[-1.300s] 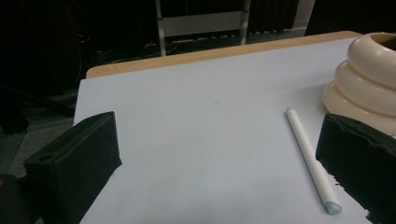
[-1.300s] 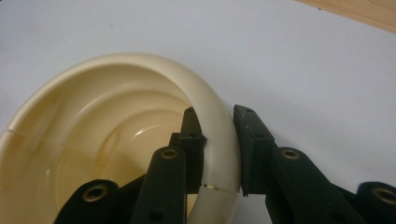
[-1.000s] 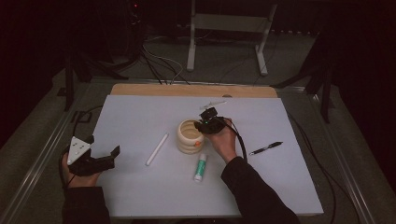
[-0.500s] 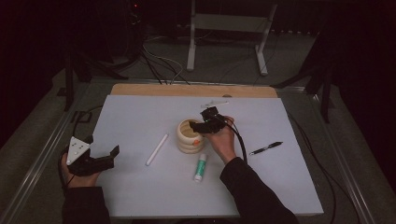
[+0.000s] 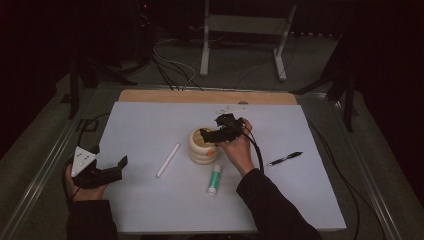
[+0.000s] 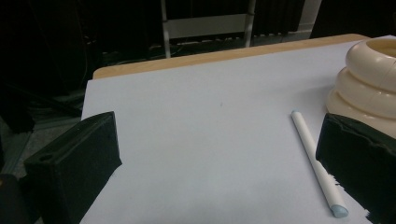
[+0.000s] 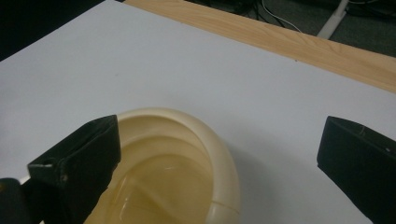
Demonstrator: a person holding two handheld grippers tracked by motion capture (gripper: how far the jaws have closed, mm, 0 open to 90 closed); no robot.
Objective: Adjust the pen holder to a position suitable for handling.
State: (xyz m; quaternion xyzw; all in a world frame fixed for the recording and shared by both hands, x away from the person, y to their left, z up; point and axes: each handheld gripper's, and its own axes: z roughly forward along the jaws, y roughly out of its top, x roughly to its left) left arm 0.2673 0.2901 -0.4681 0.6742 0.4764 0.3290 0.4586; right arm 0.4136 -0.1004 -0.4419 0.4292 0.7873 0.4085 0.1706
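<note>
The table (image 5: 150, 210) is covered by a white sheet. At its centre stands the ribbed cream holder (image 5: 202, 147), mouth up for dropping things in. The right gripper (image 5: 216, 134) is poised over its rim, its jaws having just been opening, nothing seen between them. At 8 o'clock the left gripper (image 5: 107, 169) rests, jaws apart and empty. At 6 o'clock of the holder lies a glue stick (image 5: 214, 179), at 8 o'clock a white pen (image 5: 168, 160), at 3 o'clock a black pen (image 5: 285, 158)

Count on desk: 1 cream ribbed holder (image 5: 203, 147), 1 white marker (image 5: 168, 160), 1 glue stick (image 5: 214, 179), 1 black pen (image 5: 284, 159). 2 claws: left claw (image 5: 116, 167), right claw (image 5: 210, 135).
</note>
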